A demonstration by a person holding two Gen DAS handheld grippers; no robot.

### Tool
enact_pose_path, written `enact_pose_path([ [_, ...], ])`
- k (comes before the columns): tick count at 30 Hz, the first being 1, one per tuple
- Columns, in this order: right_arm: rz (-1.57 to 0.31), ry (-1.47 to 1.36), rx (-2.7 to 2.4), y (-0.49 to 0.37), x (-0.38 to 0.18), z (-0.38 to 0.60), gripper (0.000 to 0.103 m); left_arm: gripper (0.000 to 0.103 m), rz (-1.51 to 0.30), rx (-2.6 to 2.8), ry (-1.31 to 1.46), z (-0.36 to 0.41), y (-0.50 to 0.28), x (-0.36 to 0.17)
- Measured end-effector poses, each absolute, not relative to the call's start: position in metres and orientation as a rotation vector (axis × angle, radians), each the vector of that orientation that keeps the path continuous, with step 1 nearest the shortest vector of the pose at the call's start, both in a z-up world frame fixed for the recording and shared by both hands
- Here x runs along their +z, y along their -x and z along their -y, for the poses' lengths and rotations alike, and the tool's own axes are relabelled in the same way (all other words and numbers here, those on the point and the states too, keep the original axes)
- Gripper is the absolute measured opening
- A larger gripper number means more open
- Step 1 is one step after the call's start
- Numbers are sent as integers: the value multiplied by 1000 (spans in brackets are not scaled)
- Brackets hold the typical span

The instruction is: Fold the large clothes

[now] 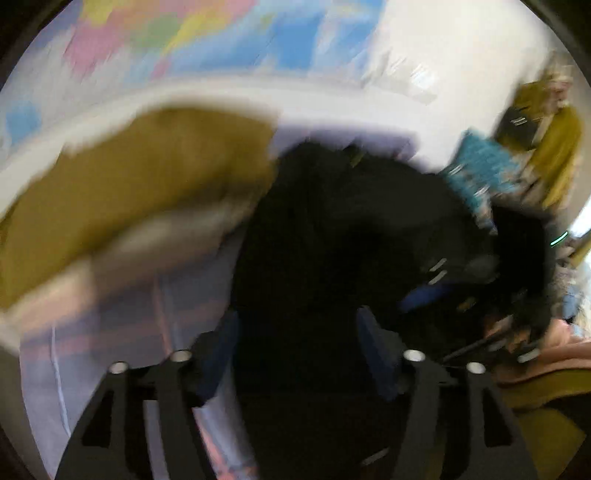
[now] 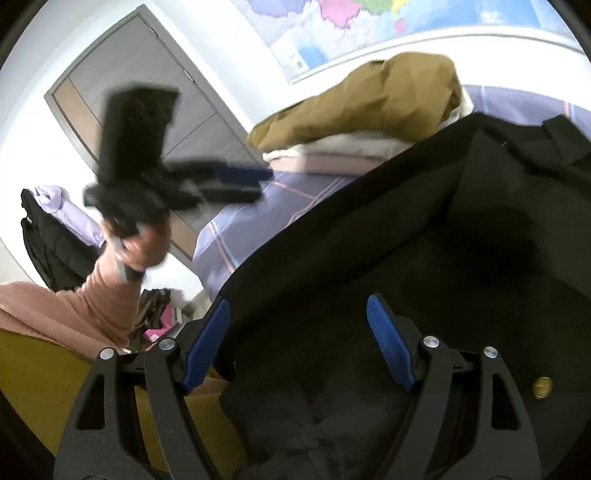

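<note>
Black garment [image 2: 424, 229] judged soft, limp, fairly heavy; a brass button [image 2: 542, 387] suggests a coat. Best gripped at a hem edge or corner, both sides, to be kept taut. Matte black, thick, creased, spread over the bed [image 2: 258, 206] toward its near edge. Left gripper [image 1: 299, 354] and right gripper [image 2: 299, 343]: jaws released, fabric beneath, nothing gripped.

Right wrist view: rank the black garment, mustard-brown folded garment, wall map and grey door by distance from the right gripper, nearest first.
1. Black garment: directly under the right gripper, between its open jaws.
2. Mustard-brown folded garment: on the stack ahead, upper centre.
3. Grey door at upper left and colourful wall map at the top: both beyond the bed, too close to rank.
</note>
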State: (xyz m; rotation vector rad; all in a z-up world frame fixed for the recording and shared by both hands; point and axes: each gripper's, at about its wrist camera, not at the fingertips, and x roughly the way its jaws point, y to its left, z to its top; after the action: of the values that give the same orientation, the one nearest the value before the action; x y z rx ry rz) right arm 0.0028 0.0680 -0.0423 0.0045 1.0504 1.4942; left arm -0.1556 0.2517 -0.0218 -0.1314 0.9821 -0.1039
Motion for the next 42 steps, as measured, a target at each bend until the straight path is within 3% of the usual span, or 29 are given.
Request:
enact_pose_path([
  [6,-1076,0,1510,3,-47,-78,78,71,-1108,-111,330,-278,187,-87],
  [8,-1094,-3,1526,5,-51,-83,78,67,-1082,-144,351,-279,196,-87],
  [10,-1110,1,1534,7,-55,-89,78,30,-1086,-197,390,-276,202,-90],
  [12,-1114,7,1530,7,-59,-94,78,4,-1081,-158,346,-269,204,-88],
  [23,-1036,-107,1543,-3,-39,-73,78,2,-852,-247,191,-237,190,24],
  [29,-1023,-7,1559,24,-44,-94,79,2,-911,-271,124,-211,158,12],
  [31,-1040,26,1585,35,-49,-103,79,18,-915,-224,137,-222,163,3],
  [33,-1056,28,1596,39,-53,-108,79,61,-890,-189,196,-244,178,-4],
  [34,-1060,26,1598,41,-53,-111,79,75,-864,-153,195,-250,188,-7],
  [36,-1084,4,1594,40,-56,-115,79,82,-878,-76,211,-265,201,-20],
  [42,-1150,16,1605,49,-67,-131,79,82,-970,-121,389,-291,230,-74],
])
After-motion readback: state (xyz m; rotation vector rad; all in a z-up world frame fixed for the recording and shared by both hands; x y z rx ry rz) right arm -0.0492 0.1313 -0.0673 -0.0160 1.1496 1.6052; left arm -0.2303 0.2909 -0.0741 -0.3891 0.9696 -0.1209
